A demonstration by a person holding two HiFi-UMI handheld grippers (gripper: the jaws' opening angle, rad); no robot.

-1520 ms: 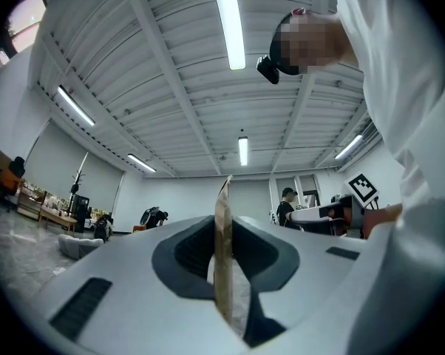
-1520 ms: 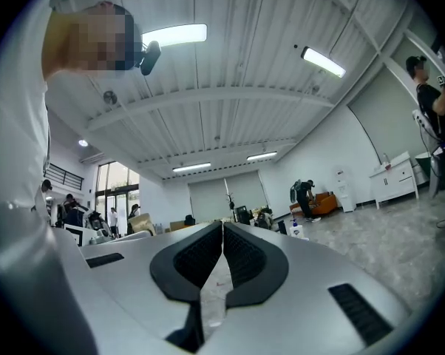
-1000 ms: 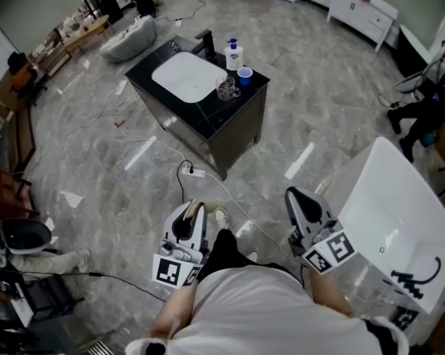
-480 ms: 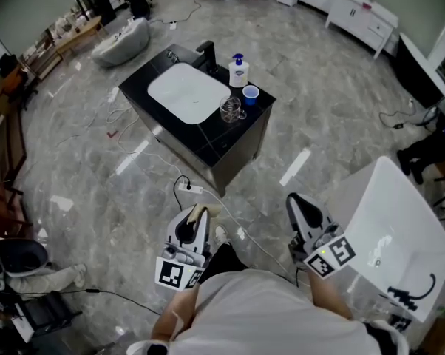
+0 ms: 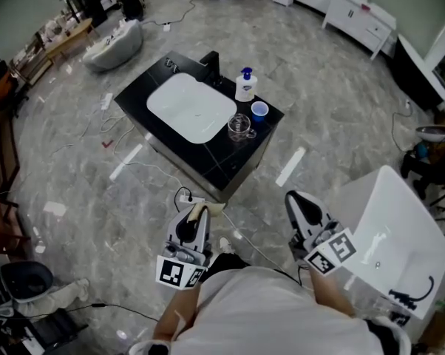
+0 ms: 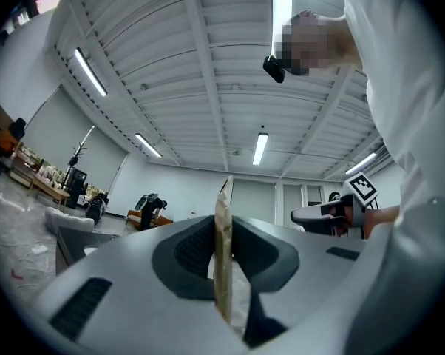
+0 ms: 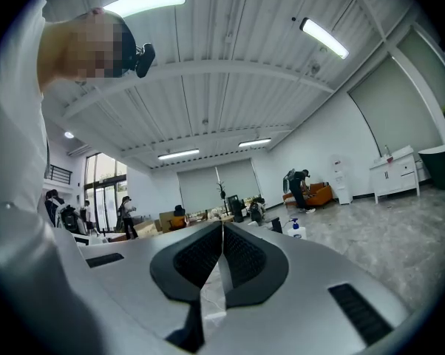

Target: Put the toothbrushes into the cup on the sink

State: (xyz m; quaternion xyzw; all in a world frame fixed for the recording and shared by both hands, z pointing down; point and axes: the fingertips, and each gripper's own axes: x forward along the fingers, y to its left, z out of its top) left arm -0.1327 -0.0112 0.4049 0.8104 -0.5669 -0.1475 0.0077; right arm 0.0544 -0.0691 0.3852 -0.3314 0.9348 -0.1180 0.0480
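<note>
The black sink cabinet (image 5: 230, 157) with its white basin (image 5: 191, 108) stands on the floor ahead of me. On its right corner are a clear glass cup (image 5: 239, 126), a blue cup (image 5: 259, 109) and a soap bottle (image 5: 245, 86). My left gripper (image 5: 195, 217) is held low near my body, shut on a thin tan toothbrush (image 6: 222, 257) that I see edge on, its tip poking past the pads (image 5: 201, 211). My right gripper (image 5: 300, 204) is beside it, shut with nothing between its pads (image 7: 222, 254). Both are well short of the sink.
A large white tub (image 5: 389, 228) stands close at my right. A power strip with its cable (image 5: 187, 196) lies on the floor between me and the sink. Another white tub (image 5: 115, 41) and a white cabinet (image 5: 359, 9) are farther off.
The sink cabinet has slid lower and rightward in the head view, so it looks nearer. Both grippers keep their place and their grip.
</note>
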